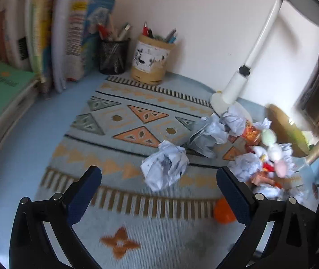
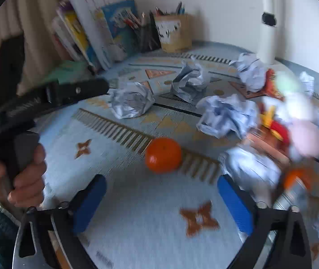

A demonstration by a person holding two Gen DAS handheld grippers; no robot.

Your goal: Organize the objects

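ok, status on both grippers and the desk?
Left gripper open, empty. Right gripper open, empty. Orange just ahead of right. Crumpled paper scattered around, nothing blocking.

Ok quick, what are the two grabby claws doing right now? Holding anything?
Left gripper: open, holding nothing; a paper ball lies ahead between its fingers.
Right gripper: open, holding nothing; the orange sits just ahead.

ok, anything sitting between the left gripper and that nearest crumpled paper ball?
Nothing visible. The left gripper is open and empty, and the crumpled paper ball lies just ahead of its fingertips on the patterned mat. Only bare mat lies between them. The orange sits off by the right-hand finger, outside that path.
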